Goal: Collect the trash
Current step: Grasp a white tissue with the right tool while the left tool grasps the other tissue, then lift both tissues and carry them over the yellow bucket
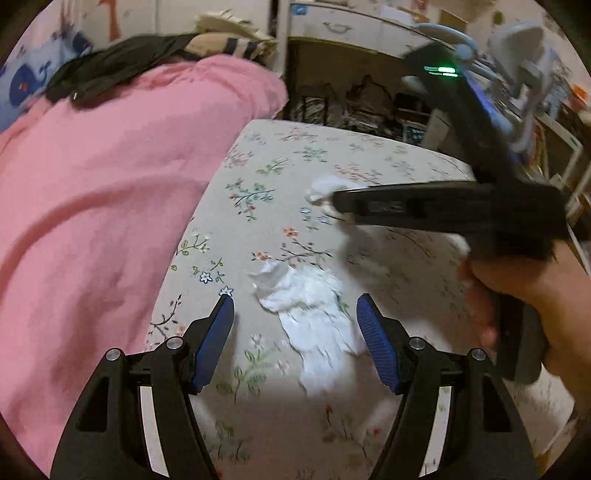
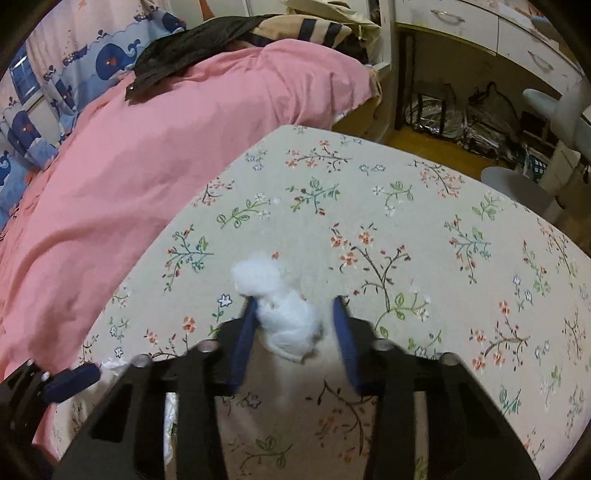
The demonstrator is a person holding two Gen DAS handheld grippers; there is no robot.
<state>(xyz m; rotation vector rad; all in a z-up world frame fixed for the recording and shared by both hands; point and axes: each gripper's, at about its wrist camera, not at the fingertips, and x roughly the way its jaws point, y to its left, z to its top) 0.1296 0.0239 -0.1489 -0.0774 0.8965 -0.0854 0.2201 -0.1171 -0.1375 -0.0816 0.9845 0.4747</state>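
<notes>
— Where's the rubbish?
— Two tissues on the worktop (image 2: 406, 206). One tissue wad (image 2: 284, 317) sits between the right hand-held gripper's (image 2: 295, 325) fingers; the flat tissue (image 1: 314, 317) lies between the left hand-held gripper's (image 1: 295, 332).
— And the bed (image 2: 147, 155)?
— Left of the worktop. The desk (image 2: 461, 22) stands behind it.

I can read no text, label, brand or number from either wrist camera. Raised marks on the side of the right tongs (image 1: 386, 206), seen from my left wrist, are too blurred to make out.
</notes>
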